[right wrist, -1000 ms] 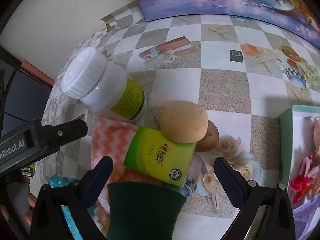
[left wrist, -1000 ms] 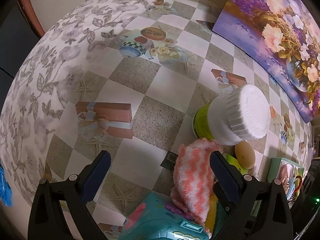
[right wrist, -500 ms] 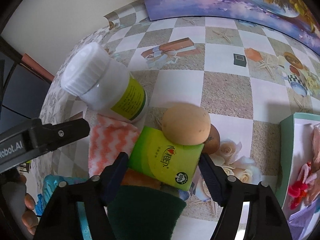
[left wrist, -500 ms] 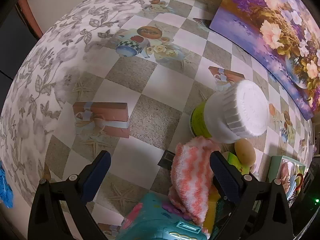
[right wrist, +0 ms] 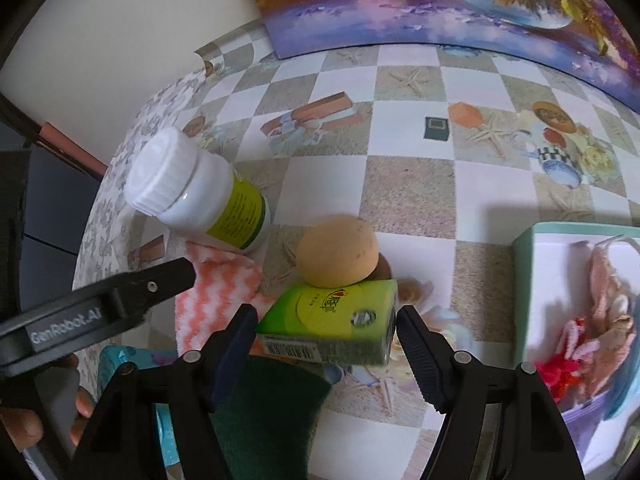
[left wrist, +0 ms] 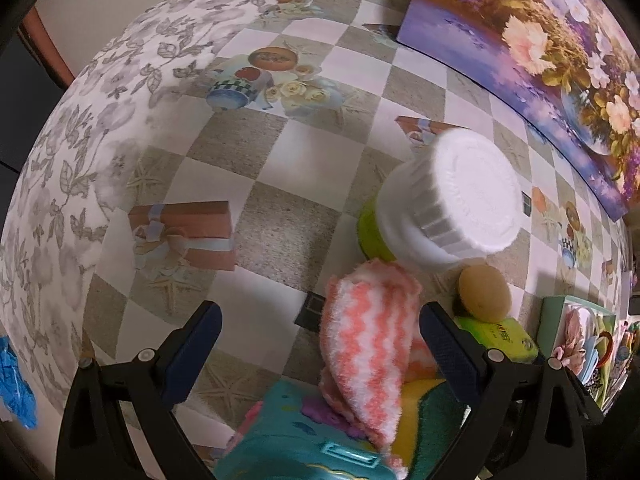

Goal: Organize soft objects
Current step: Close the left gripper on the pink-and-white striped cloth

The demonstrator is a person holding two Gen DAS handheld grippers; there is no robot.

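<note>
The right gripper was closed on a green tissue pack; its two dark pads pressed the short ends of the pack, which sat tilted, with its barcode side turned down toward the camera. A tan egg-shaped ball rested on the far edge of the pack, and a dark green sponge lay below the pack, between the gripper arms.

The left gripper was wide open and held nothing. A fluffy cloth with orange and white zigzag stripes lay between its fingers, close to the right finger; I cannot tell whether it touched that finger. In the left wrist view the cloth draped over a teal toy box and a yellow sponge edge.

A white bottle with a ribbed cap and a green label stood just behind the cloth on the counter, which was covered with a checked cloth printed with starfish and gift boxes. At the right, an open pale green box held some pink and red soft things. A flower painting leaned against the wall at the back. In the right wrist view, fingers of a person's hand showed under the left gripper's arm.
</note>
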